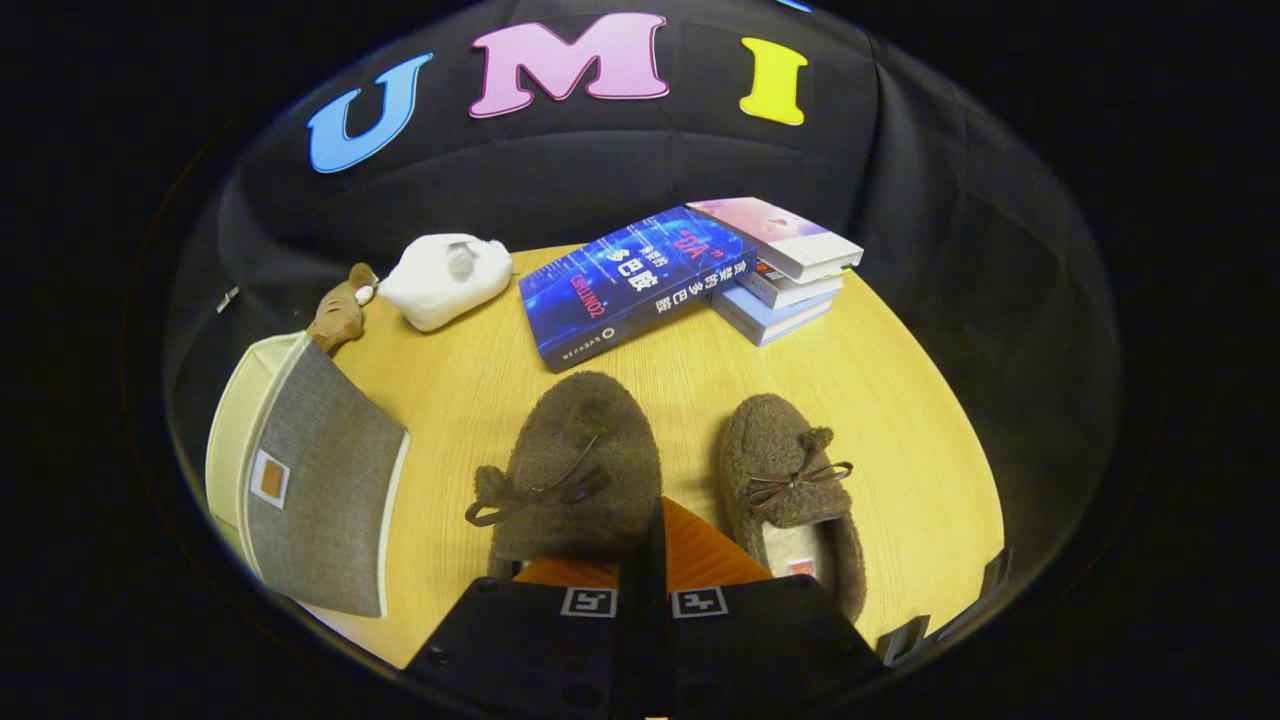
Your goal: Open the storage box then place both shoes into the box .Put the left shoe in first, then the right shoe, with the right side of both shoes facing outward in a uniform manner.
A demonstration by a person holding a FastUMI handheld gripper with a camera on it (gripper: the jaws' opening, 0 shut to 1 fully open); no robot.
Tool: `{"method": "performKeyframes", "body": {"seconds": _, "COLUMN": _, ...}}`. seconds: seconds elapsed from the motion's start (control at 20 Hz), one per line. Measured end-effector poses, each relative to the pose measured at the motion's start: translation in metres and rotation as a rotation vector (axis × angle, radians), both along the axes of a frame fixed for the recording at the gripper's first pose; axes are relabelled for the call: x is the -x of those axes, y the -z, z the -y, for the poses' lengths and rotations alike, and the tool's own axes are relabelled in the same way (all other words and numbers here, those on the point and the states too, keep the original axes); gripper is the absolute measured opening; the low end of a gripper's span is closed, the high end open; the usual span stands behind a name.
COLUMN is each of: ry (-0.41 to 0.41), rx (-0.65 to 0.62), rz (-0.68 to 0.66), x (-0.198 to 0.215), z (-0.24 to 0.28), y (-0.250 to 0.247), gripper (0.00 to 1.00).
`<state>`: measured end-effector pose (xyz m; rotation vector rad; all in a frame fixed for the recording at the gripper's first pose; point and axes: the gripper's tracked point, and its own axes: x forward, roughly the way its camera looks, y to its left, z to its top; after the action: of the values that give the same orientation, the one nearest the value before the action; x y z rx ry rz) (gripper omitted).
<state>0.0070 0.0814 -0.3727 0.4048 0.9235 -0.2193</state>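
Observation:
Two brown fuzzy slippers with bow laces lie on the round wooden table [900,400]. The left shoe [575,460] is just ahead of my fingers, toe pointing away, and looks nearer and larger than the right shoe [790,480] beside it. My gripper [645,525] has its fingers pressed together over the left shoe's heel edge, which hides the shoe's opening. The storage box [235,420], cream with a grey fabric lid [320,490], stands to the left of the shoes, with its lid raised and cream lining showing behind it.
Beyond the shoes a blue book [635,280] leans on a stack of books [790,285]. A white plush toy [445,280] and a small brown plush toy [340,312] sit at the far left, behind the box.

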Motion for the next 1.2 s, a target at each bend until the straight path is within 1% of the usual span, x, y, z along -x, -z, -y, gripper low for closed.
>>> {"method": "performKeyframes", "body": {"seconds": 0.15, "ry": 0.018, "rx": -0.010, "rz": 0.043, "x": -0.014, "z": -0.010, "y": -0.049, "gripper": 0.05}}
{"method": "performKeyframes", "body": {"seconds": 0.3, "ry": 0.016, "rx": -0.029, "rz": 0.095, "x": -0.034, "z": -0.035, "y": -0.102, "gripper": 0.05}}
{"method": "performKeyframes", "body": {"seconds": 0.5, "ry": -0.016, "rx": -0.083, "rz": 0.158, "x": -0.062, "z": -0.093, "y": -0.162, "gripper": 0.05}}
{"method": "performKeyframes", "body": {"seconds": 0.7, "ry": -0.048, "rx": -0.154, "rz": 0.186, "x": -0.089, "z": -0.158, "y": -0.199, "gripper": 0.05}}
{"method": "performKeyframes", "body": {"seconds": 0.85, "ry": -0.054, "rx": -0.185, "rz": 0.179, "x": -0.101, "z": -0.202, "y": -0.204, "gripper": 0.05}}
{"method": "performKeyframes", "body": {"seconds": 0.95, "ry": -0.053, "rx": -0.194, "rz": 0.159, "x": -0.108, "z": -0.229, "y": -0.195, "gripper": 0.05}}
{"method": "performKeyframes", "body": {"seconds": 1.1, "ry": -0.039, "rx": -0.194, "rz": 0.094, "x": -0.112, "z": -0.263, "y": -0.164, "gripper": 0.05}}
{"method": "performKeyframes", "body": {"seconds": 1.2, "ry": -0.046, "rx": -0.173, "rz": 0.045, "x": -0.109, "z": -0.283, "y": -0.140, "gripper": 0.05}}
